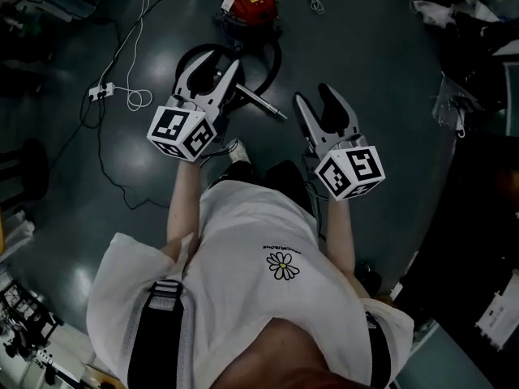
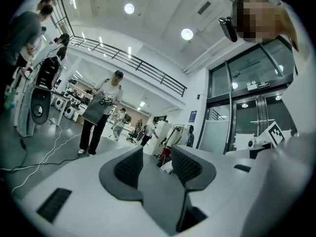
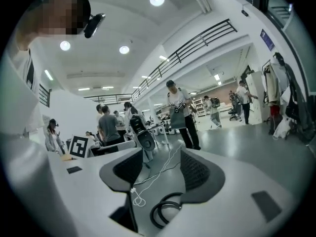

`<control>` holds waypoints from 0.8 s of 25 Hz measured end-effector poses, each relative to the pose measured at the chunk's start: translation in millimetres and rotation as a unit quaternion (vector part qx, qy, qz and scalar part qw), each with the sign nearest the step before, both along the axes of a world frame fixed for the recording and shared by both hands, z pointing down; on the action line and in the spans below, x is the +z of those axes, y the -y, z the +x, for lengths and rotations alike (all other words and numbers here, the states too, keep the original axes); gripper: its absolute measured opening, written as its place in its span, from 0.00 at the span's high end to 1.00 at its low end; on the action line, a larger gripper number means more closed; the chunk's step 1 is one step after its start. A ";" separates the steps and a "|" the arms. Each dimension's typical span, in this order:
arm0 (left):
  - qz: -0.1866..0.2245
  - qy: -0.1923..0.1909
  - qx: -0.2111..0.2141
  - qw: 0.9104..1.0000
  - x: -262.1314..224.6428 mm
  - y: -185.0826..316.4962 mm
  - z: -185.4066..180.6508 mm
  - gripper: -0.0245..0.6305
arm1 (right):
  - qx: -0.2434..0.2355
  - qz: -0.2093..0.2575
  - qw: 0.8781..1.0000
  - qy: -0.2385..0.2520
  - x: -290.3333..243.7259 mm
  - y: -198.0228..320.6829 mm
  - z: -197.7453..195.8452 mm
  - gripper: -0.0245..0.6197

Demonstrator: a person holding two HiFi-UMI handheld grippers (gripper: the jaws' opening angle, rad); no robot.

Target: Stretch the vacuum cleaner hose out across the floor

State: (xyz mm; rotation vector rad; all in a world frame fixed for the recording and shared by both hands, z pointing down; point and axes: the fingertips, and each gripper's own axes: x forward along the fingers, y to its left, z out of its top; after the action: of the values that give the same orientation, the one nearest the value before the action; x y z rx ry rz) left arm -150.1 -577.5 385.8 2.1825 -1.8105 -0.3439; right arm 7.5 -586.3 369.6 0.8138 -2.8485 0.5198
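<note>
White cable near coiled vacuum hose

The left claw and the right claw were held forward side by side, roughly level. Each had its jaws apart.

Head view: set high, facing steeply down at the floor. The vacuum cleaner sits at the top edge, well ahead.

Right gripper view: set low, tilted slightly down. It shares with the head view the coiled hose beside the cleaner.

Left gripper view: faces level. Both gripper views share one distant standing person.
</note>
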 end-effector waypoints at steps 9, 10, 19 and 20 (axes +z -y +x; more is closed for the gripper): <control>0.016 -0.167 -0.064 0.984 19.1 -25.2 -7.6 0.69 | -0.206 -0.069 0.976 0.001 34.9 14.1 -71.2 0.60; 0.007 -0.161 -0.086 0.983 26.8 -29.7 -3.3 0.69 | -0.230 -0.085 0.969 0.000 43.9 11.5 -72.2 0.60; -0.041 -0.152 -0.172 0.972 64.5 -16.7 -8.5 0.68 | -0.335 -0.165 0.927 -0.041 92.1 29.4 -101.1 0.60; -0.045 -0.163 -0.169 0.971 74.4 -12.1 -9.4 0.68 | -0.337 -0.173 0.925 -0.039 98.9 34.8 -104.9 0.60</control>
State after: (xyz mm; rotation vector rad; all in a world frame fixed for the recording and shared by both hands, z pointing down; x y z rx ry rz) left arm -159.5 -565.4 460.1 1.6357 -1.9543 -0.6388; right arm -97.5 -621.0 468.4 -0.2063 -2.6025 0.8079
